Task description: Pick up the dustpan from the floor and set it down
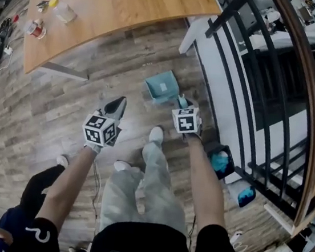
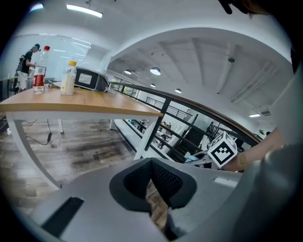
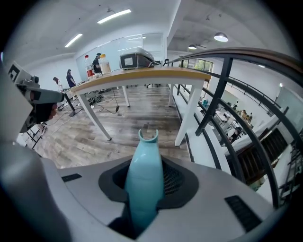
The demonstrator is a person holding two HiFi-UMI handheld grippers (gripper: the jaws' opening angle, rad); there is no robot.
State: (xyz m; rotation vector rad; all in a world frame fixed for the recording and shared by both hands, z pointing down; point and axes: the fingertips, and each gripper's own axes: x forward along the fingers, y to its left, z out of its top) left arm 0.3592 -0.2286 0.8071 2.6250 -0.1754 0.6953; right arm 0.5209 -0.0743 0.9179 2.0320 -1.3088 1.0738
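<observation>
On the tabletop (image 2: 80, 101) I see two upright bottles side by side, one with a red cap (image 2: 40, 71) and one with a yellow cap (image 2: 69, 78), near a boxy dark appliance (image 2: 90, 79). What they hold I cannot tell from here.

The teal dustpan (image 1: 161, 88) sits low over the wood floor (image 1: 62, 110), between the tabletop's edge and the black railing (image 1: 239, 75), with its open tray facing up at me. I cannot make out anything in the tray, nor whether it touches the floor. Its handle (image 3: 143, 186) runs straight up between the jaws of my right tool (image 1: 183, 105), which are clamped on it, and the notched end pokes out past them.

My left tool (image 1: 115, 106) is just beside it on the left, apart from the dustpan, its jaws closed tip to tip on nothing. Both bare forearms reach forward and down, with the marker cubes turned up toward me. The right tool tips more steeply at the floor than the left.
</observation>
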